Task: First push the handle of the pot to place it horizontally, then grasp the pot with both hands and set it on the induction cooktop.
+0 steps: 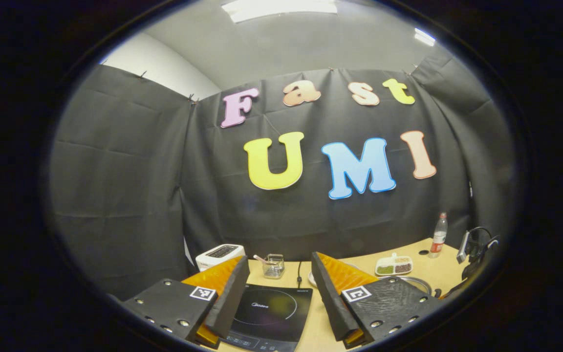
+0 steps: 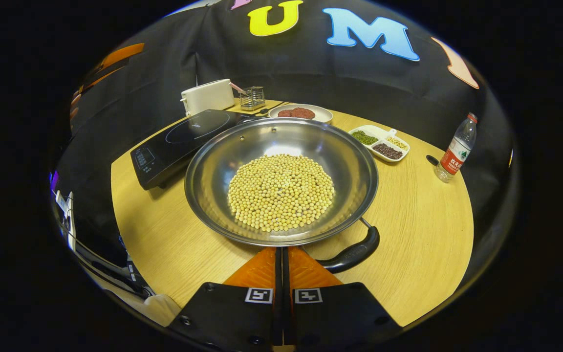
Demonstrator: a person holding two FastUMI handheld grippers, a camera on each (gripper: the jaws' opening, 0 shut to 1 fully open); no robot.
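Left gripper view: left gripper (image 1: 278, 293) at 6 o'clock, fingers spread wide apart, nothing between them. Induction cooktop (image 1: 268, 313) seen through the gap, flat on the wooden table (image 1: 428, 269), near edge cut off by the frame. Behind, toward 11 o'clock of the cooktop, white toaster (image 1: 220, 255); small glass jar (image 1: 273, 266) at 12 o'clock with a thin stick inside, contents hard to make out. Divided dish (image 1: 394, 265) at 4 o'clock holding green and dark grains. Plastic bottle (image 1: 439, 235) upright further right. Pot rim (image 1: 418, 281) just peeking behind the right finger, rest hidden.

Right gripper view: right gripper (image 2: 282, 259) at 6 o'clock, fingers pressed together, gripping nothing, tips just at the pot's near rim; contact with it not clear. Pot (image 2: 281, 181) centre of view, on the table, beside the cooktop (image 2: 184, 142) at its 10 o'clock, not on it. Filled with a round pile of soybeans (image 2: 281, 191). Handle (image 2: 353, 253) at 5 o'clock of the pot, curving back toward 6 o'clock, long axis roughly 2-to-8 o'clock, lying close along the rim. Plate (image 2: 301, 113) at 12 o'clock with reddish-brown pieces, partly hidden by the pot rim. Divided dish at 1 o'clock: green, dark and pale grains. Bottle at 3 o'clock.
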